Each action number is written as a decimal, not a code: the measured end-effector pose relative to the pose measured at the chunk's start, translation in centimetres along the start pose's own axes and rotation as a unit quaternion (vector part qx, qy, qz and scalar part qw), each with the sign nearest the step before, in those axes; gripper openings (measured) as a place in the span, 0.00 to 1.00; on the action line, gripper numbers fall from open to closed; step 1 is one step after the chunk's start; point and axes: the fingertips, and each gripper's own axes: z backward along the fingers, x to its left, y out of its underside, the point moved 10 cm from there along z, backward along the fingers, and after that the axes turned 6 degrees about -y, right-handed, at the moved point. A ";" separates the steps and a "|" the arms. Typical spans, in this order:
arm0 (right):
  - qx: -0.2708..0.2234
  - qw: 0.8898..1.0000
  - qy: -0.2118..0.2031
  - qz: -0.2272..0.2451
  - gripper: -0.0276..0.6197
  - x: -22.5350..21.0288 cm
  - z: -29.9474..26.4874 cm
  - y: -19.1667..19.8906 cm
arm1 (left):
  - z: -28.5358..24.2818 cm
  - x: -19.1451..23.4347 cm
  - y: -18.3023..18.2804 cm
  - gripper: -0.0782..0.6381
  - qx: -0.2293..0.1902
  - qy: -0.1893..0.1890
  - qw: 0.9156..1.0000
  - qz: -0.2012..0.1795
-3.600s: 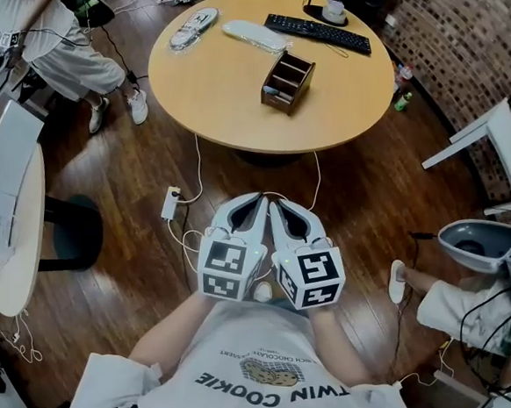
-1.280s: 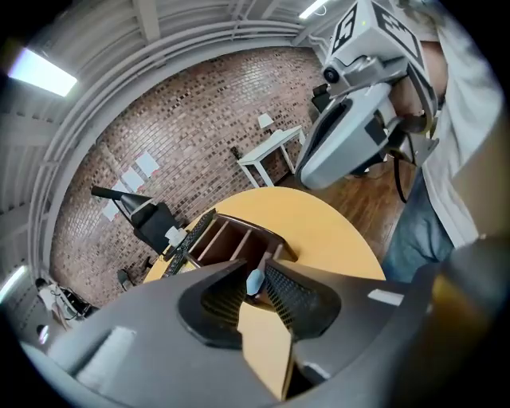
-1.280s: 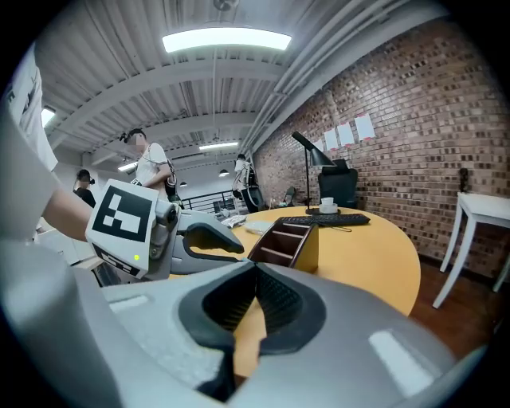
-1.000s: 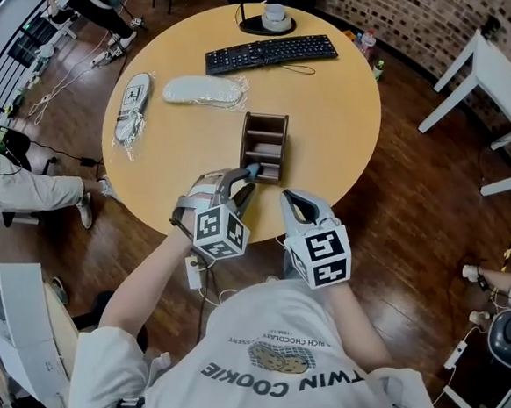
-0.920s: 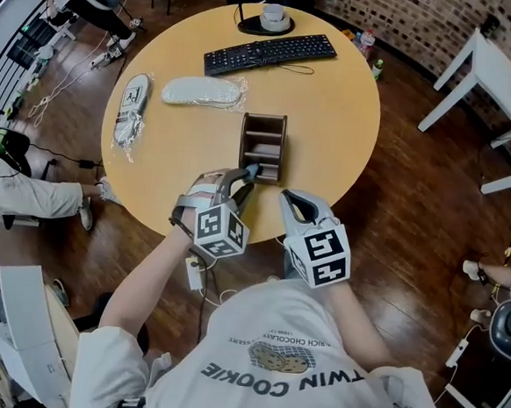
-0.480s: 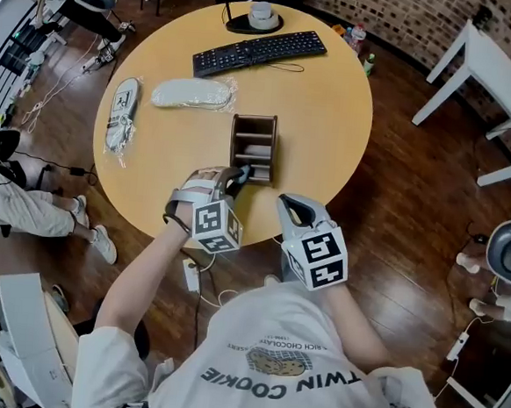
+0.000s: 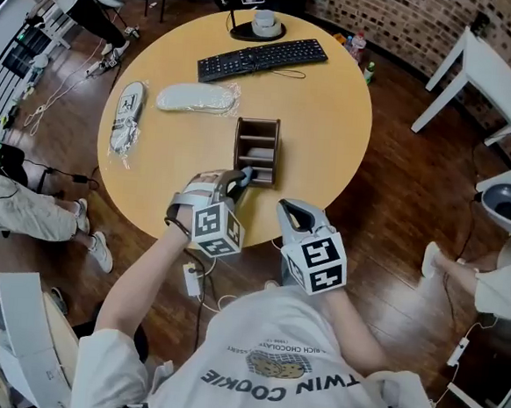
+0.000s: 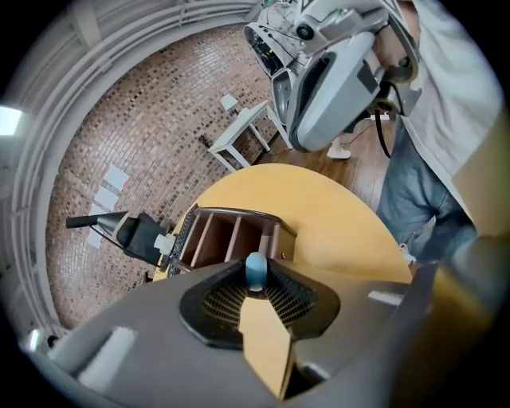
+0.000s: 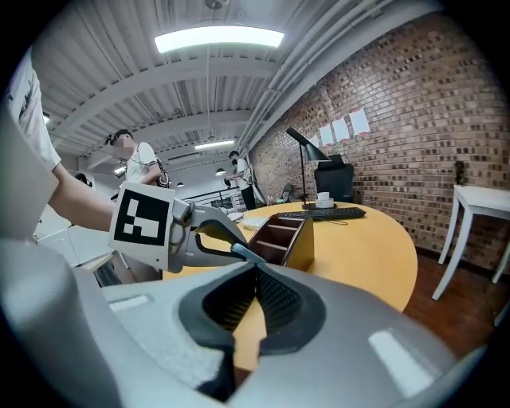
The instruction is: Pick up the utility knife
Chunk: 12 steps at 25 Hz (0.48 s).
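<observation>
The utility knife [image 7: 248, 173] shows as a light blue end sticking up from the near compartment of a brown wooden organizer [image 7: 256, 146] on the round table [image 7: 333, 117]. My left gripper [image 7: 243, 177] reaches over the table's near edge, and its jaws are closing on that blue end. In the left gripper view the knife [image 8: 256, 269] sits right between the tips of the left gripper [image 8: 256, 280], with the organizer [image 8: 231, 235] just beyond. My right gripper [image 7: 289, 210] hovers shut and empty off the table's edge, to the right. The right gripper view shows the knife [image 9: 241, 253] in the left jaws.
Farther back on the table lie a black keyboard [image 7: 262, 58], a white wrapped item [image 7: 198, 97], a second wrapped item [image 7: 129, 108] and a lamp base [image 7: 264, 23]. A white table [image 7: 486, 76] stands at the right. A power strip [image 7: 189, 278] and cables lie on the floor.
The left gripper's jaws have closed from wide open onto the knife's blue end. Both hands have stayed almost in place. The head view has shifted slightly.
</observation>
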 end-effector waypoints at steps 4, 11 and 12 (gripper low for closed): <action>-0.004 1.000 0.000 0.004 0.05 0.6 0.2 0.0 | 1.1 -0.1 -0.4 0.21 -0.010 -0.011 1.000 0.014; -0.008 1.000 -0.008 0.022 0.05 2.7 1.1 -0.3 | 4.5 -0.8 -1.2 0.21 -0.032 -0.038 0.997 0.058; -0.008 1.000 -0.010 0.027 0.05 3.1 1.4 -0.3 | 5.2 -0.9 -1.4 0.21 -0.036 -0.042 0.996 0.064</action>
